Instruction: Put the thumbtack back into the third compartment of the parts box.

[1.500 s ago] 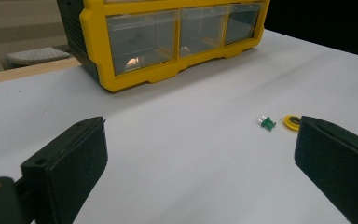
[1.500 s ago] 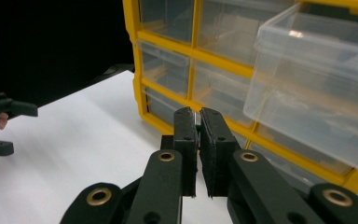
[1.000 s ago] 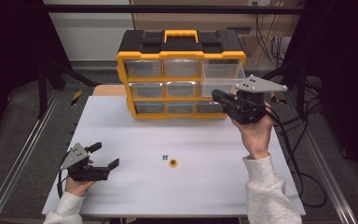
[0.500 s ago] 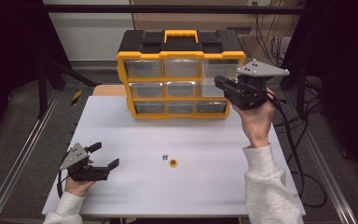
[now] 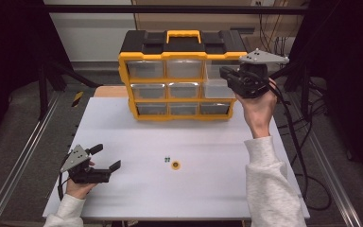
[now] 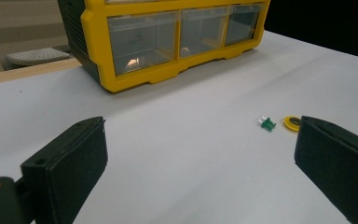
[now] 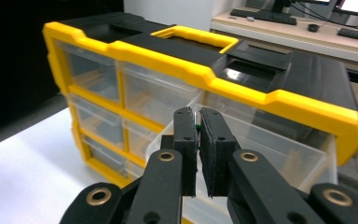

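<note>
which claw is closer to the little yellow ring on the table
Left. The left claw sits low over the table, a short way to the left of the yellow ring. The right claw is raised at the drawer box, far beyond the ring.

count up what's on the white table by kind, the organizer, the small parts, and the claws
Drawer organizer: 1
Green connector on the table: 1
Yellow ring: 1
Small green part pinched in the right claw: 1
Claws, left claw and right claw: 2
Total: 6
</note>
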Demonstrator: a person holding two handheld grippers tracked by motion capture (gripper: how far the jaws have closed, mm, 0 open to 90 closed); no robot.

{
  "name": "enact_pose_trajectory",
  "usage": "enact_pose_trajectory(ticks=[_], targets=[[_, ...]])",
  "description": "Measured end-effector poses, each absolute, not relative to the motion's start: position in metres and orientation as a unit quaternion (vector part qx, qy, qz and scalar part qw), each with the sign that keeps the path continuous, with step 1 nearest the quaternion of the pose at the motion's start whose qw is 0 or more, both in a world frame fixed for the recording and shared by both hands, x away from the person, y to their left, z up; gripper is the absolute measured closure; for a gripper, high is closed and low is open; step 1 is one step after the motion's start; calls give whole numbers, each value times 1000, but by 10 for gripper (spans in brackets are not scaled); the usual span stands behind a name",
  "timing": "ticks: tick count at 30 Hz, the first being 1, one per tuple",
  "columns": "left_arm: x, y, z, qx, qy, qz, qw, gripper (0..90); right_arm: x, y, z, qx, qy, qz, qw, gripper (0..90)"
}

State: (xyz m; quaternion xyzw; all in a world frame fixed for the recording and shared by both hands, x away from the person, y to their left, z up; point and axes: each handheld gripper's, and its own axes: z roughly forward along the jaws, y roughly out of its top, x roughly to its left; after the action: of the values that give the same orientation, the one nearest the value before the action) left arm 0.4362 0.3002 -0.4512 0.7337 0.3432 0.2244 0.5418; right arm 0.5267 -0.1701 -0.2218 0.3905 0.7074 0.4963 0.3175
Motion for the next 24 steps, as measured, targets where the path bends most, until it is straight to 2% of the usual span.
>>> enact_pose_trajectory(ticks=[24], targets=[[436,301,-451,733,343,224,543,23,566,-172,-236,437,708,448,328,853]])
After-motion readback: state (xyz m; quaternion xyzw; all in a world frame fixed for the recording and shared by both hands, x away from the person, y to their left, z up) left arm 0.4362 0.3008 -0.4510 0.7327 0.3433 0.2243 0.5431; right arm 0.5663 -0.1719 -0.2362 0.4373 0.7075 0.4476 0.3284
